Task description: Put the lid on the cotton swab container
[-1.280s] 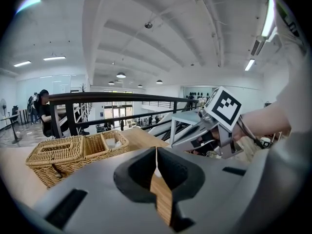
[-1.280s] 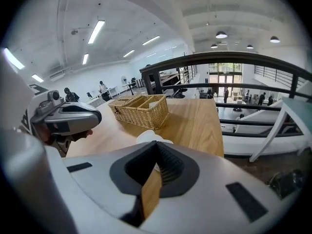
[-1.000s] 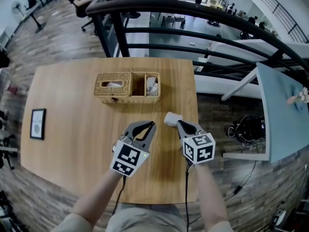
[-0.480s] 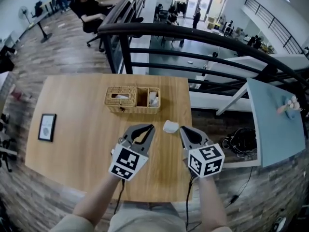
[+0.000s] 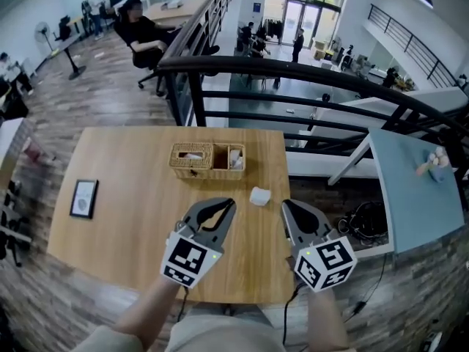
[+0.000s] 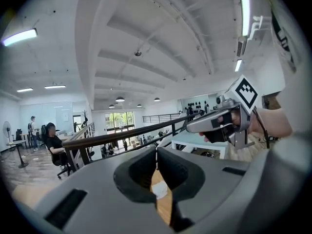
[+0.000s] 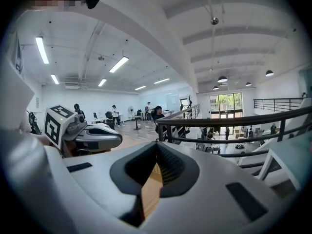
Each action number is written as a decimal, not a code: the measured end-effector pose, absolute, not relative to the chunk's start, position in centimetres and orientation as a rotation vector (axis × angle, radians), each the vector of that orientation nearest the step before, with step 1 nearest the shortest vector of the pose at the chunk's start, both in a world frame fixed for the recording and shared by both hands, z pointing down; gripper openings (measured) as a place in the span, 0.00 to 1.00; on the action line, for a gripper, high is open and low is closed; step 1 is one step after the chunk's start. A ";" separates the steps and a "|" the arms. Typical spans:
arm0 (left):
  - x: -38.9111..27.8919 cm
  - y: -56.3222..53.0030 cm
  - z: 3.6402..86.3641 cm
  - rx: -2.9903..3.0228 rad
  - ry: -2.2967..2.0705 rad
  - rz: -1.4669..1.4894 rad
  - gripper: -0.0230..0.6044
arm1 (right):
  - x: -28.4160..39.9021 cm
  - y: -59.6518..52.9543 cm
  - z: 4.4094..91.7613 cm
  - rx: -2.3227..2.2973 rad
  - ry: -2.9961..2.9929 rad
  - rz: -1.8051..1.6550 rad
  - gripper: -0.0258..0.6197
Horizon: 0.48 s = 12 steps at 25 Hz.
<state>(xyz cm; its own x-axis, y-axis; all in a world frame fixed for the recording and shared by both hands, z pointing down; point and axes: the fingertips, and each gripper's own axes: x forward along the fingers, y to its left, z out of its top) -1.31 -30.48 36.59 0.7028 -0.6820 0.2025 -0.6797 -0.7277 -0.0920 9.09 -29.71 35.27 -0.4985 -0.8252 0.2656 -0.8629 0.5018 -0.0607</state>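
Currently held: nothing, in either gripper.
Landmark: wicker basket (image 5: 207,160), toward the far edge of the wooden table (image 5: 132,196), white items in its compartments.
Left gripper (image 5: 229,204): jaws closed tip to tip, empty; on the person's side of the basket.
Right gripper (image 5: 286,205): jaws pressed together, empty; nearer the person and right of the basket.
Cotton swab container (image 5: 259,196): small white box on the table, near the basket's right front corner, apart from both grippers; lid not discernible.
Picture frame (image 5: 84,198): flat, well left of the basket.
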 end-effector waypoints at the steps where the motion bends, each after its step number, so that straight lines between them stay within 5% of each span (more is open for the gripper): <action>1: -1.4 -30.0 36.2 -2.887 1.155 -0.342 0.08 | 9.2 -29.1 34.8 1.455 -2.553 0.267 0.08; 12: -2.7 -25.2 32.1 -2.859 1.135 -0.233 0.08 | 9.7 -22.9 30.9 1.480 -2.683 0.265 0.08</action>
